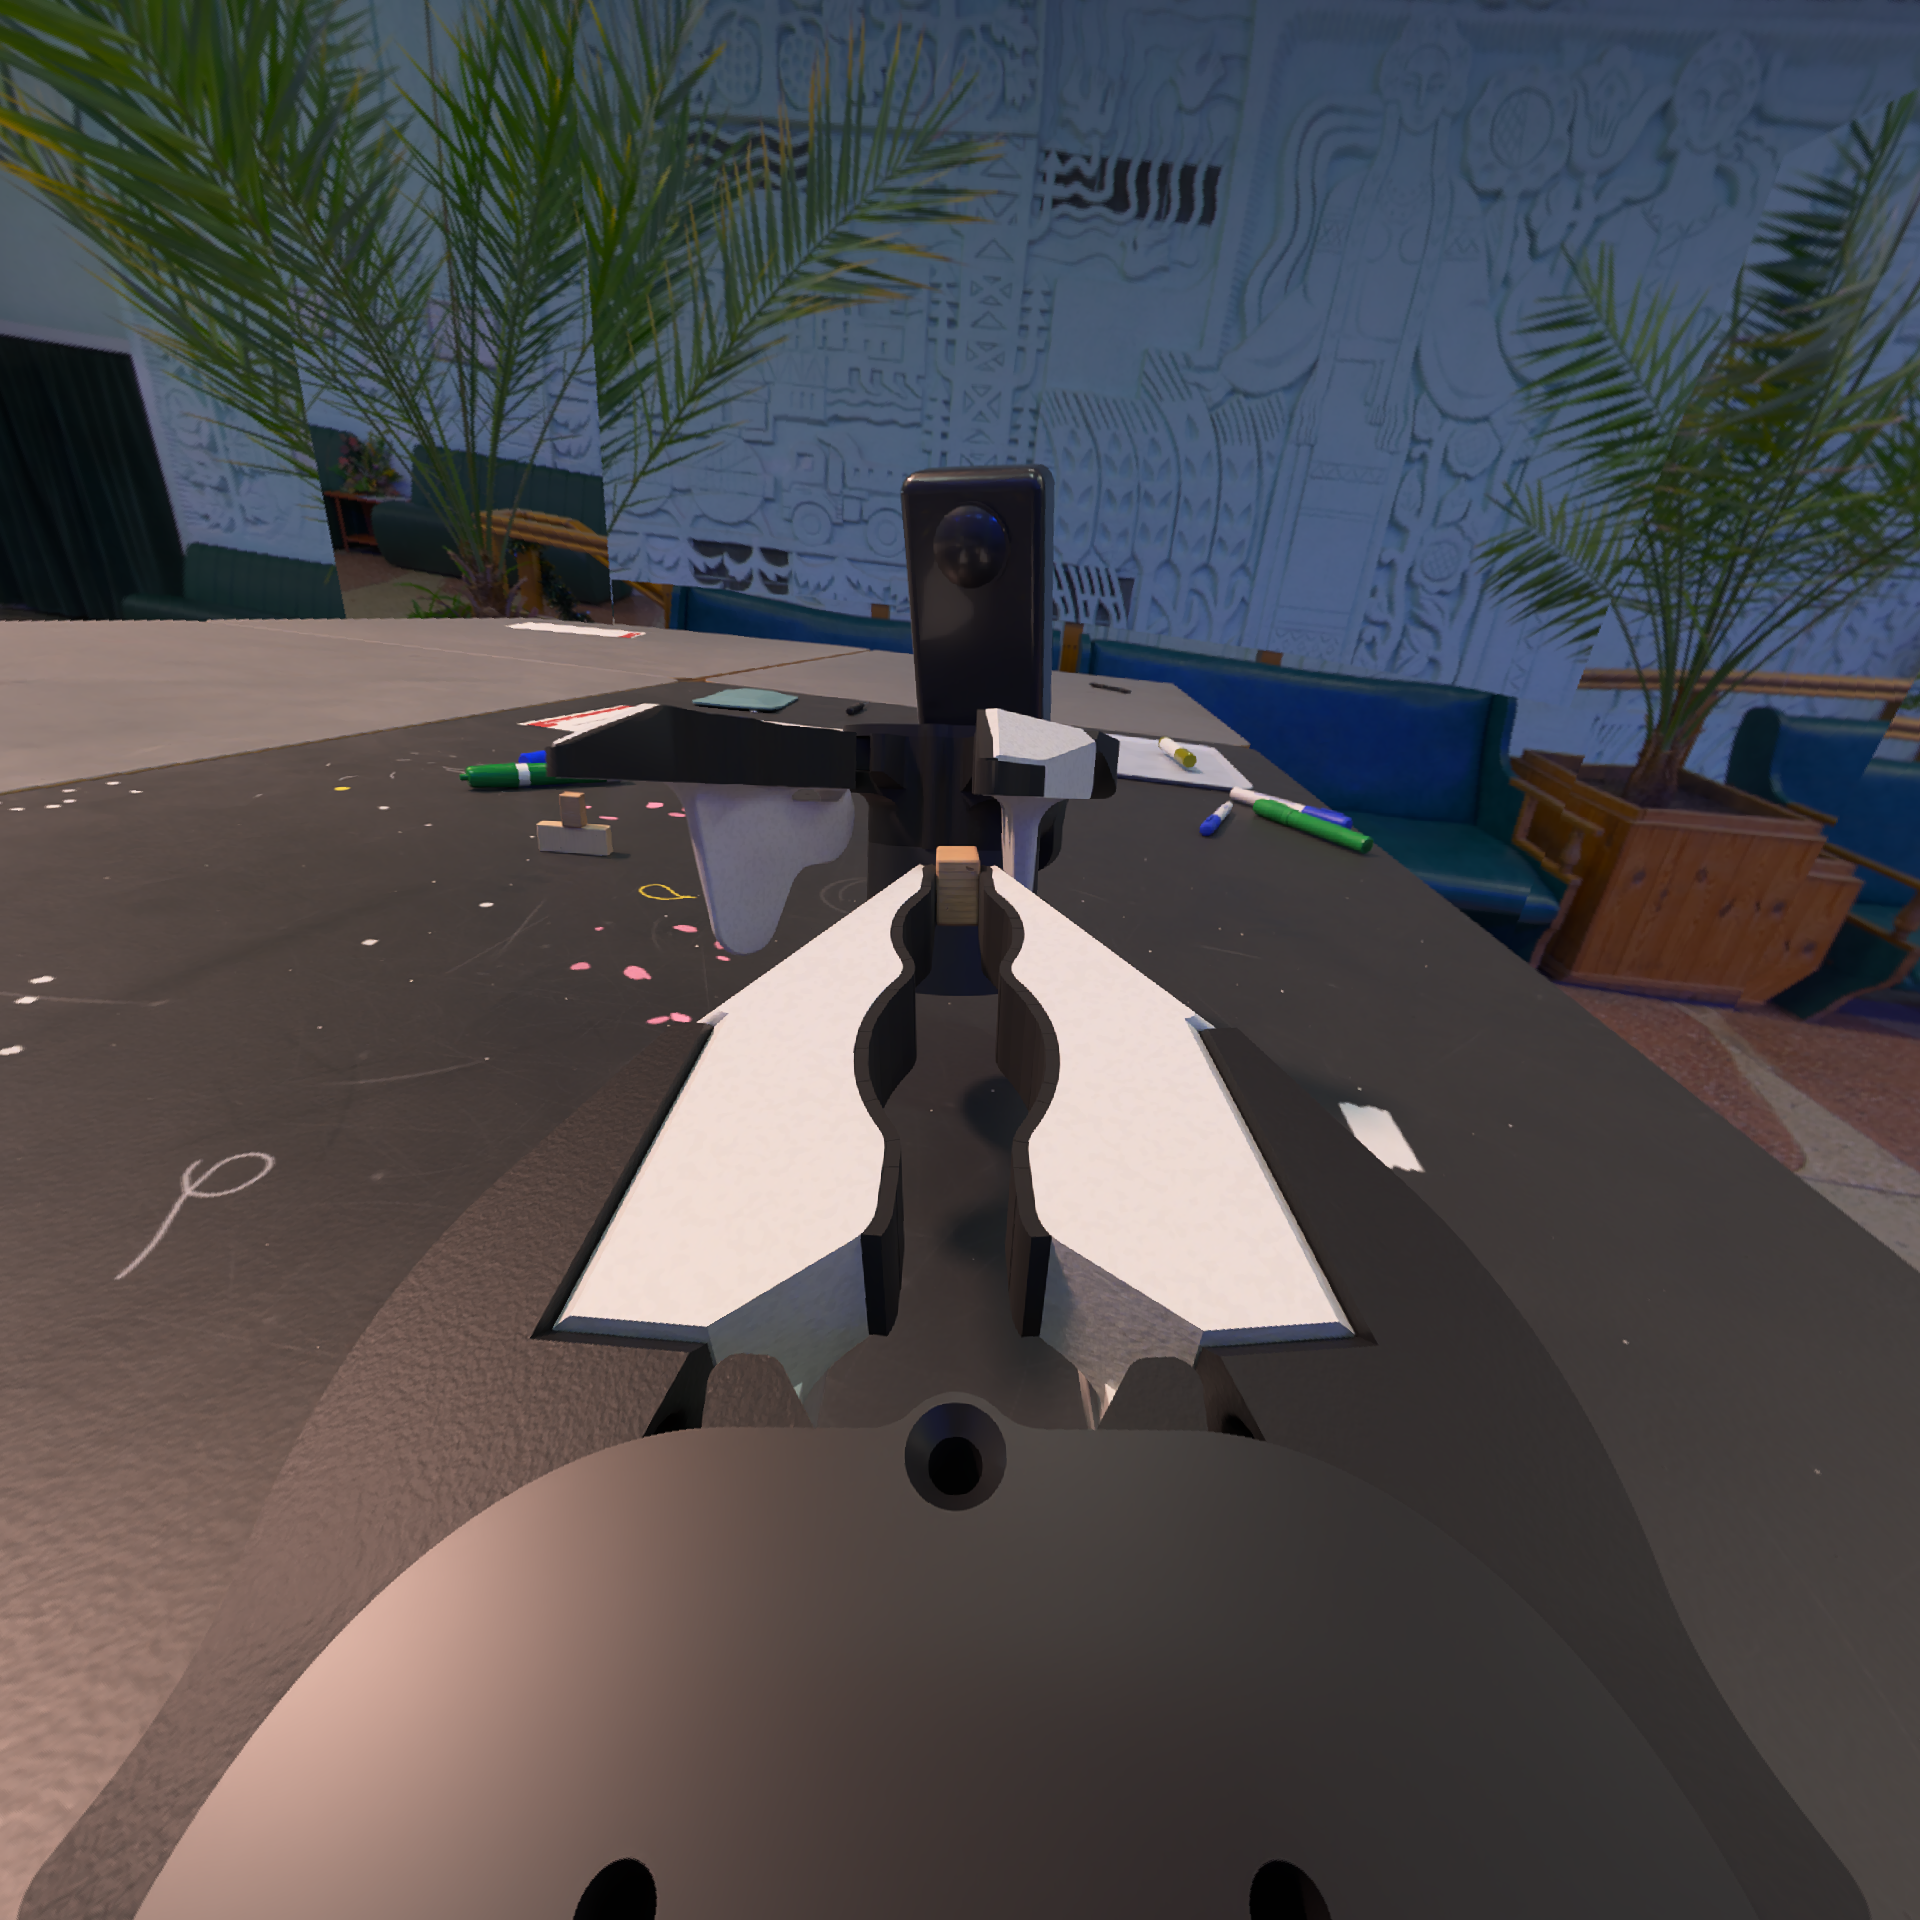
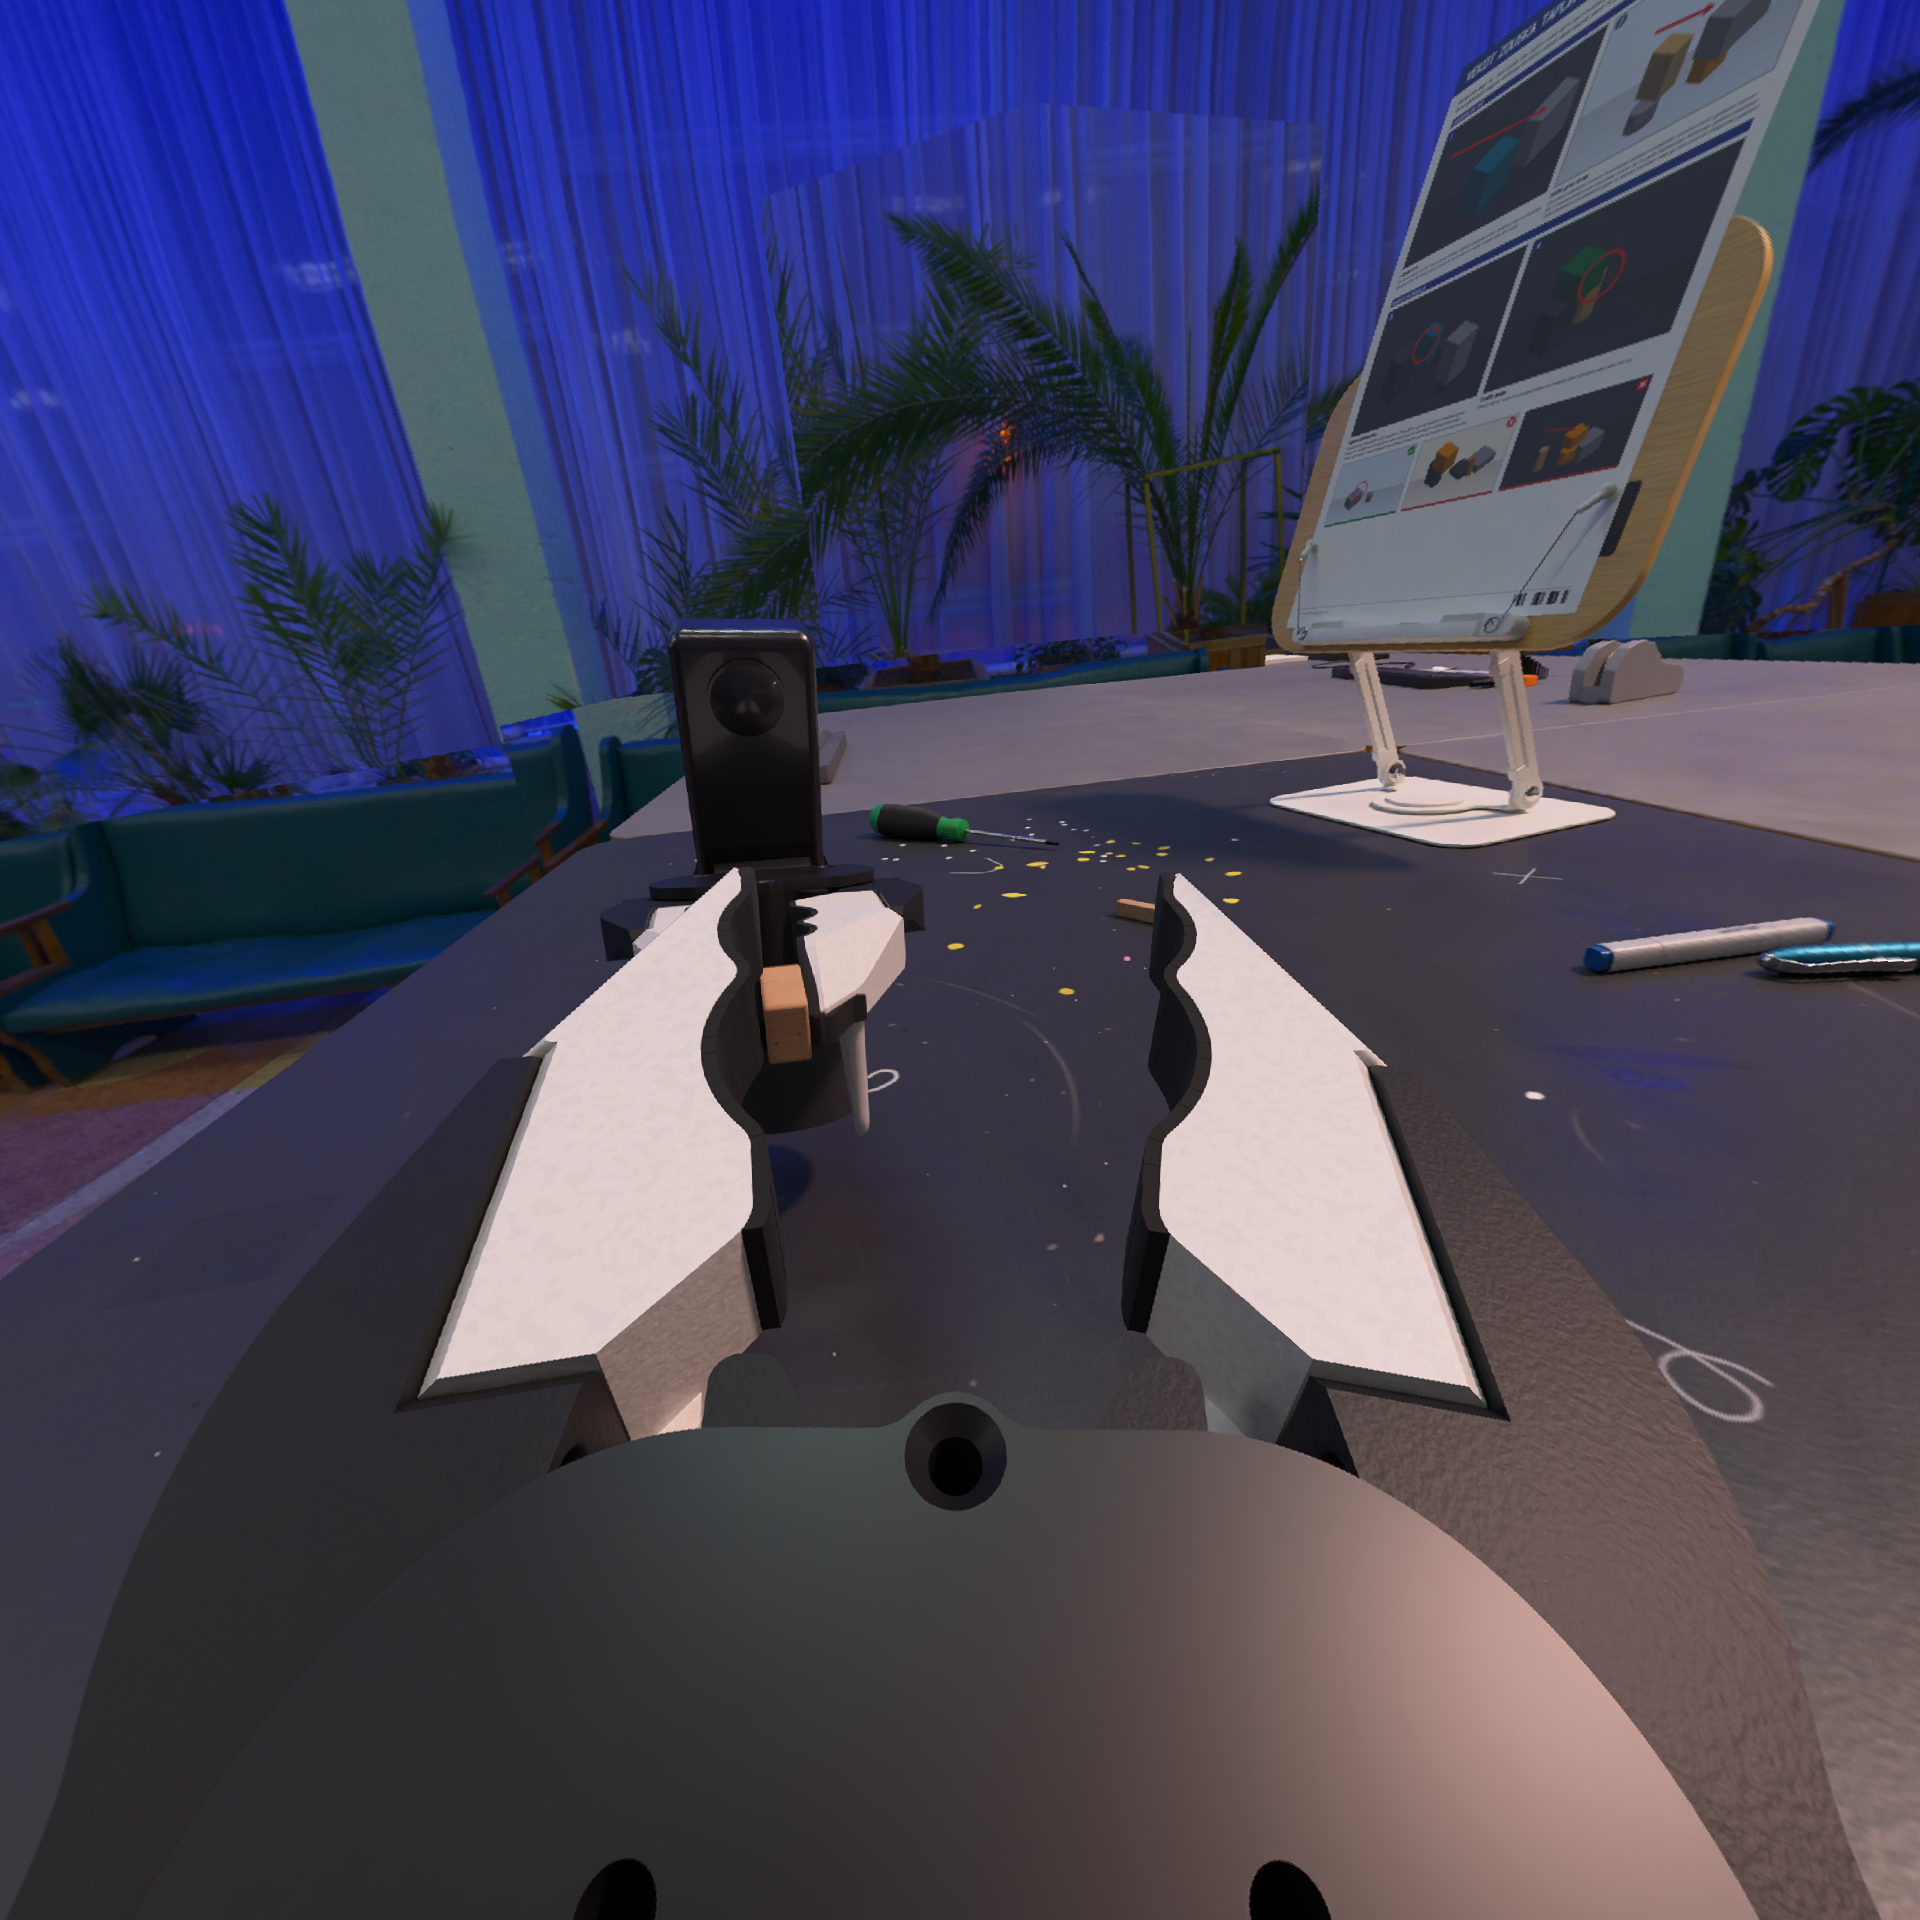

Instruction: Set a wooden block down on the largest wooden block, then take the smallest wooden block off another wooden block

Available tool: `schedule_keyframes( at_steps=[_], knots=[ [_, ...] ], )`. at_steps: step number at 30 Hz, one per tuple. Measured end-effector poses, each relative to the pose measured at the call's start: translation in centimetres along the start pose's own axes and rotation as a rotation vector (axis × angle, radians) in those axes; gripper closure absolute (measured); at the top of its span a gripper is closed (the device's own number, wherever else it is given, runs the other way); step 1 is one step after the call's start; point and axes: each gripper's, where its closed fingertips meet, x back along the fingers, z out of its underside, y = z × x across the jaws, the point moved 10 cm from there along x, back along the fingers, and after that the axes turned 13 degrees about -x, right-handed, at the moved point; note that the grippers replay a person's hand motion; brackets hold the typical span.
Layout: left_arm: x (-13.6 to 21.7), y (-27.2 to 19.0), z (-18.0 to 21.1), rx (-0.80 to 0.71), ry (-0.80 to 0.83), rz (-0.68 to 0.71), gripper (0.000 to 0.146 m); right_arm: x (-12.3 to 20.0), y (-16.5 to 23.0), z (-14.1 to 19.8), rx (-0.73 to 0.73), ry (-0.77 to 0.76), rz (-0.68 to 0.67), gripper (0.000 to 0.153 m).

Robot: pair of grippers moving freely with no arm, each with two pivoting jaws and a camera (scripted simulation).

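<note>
Left wrist view has the left hand-held gripper [image 1: 957, 883] clamped on a small wooden block [image 1: 957, 885], lifted clear of the dark counter [image 1: 312, 1039]. Out at eleven o'clock, a short block [image 1: 572, 808] stands on a flat wooden block [image 1: 575, 837]. Facing it, the right hand-held gripper [image 2: 956, 914] hangs with fingers spread apart, holding nothing; a thin wooden block [image 2: 1135, 910] lies at its one o'clock.

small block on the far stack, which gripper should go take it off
Right. The right gripper is open and free; the left gripper is shut on a wooden block. The small block tops the stack.
</note>
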Motion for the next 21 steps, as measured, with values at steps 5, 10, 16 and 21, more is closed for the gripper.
schedule_keyframes(
  at_steps=[5, 10, 16, 21],
  knots=[
    [0.3, 0.3, 0.0, 0.030, -0.032, -0.008, 0.139, 1.2, -0.4, -0.6, 0.024, -0.005, 0.016, 0.076],
    [0.4, 0.4, -0.1, 0.044, -0.048, -0.009, 0.139, 2.4, -0.8, -1.0, 0.050, -0.012, 0.052, 0.082],
    [0.3, 0.3, 0.0, 0.039, -0.036, -0.010, 0.139, 2.5, -0.4, -1.2, 0.030, -0.034, -0.010, 0.082],
    [0.1, 0.1, 0.0, 0.006, -0.001, -0.007, 0.139, 0.3, 0.4, -0.7, 0.014, -0.007, -0.042, 0.077]
  ],
)
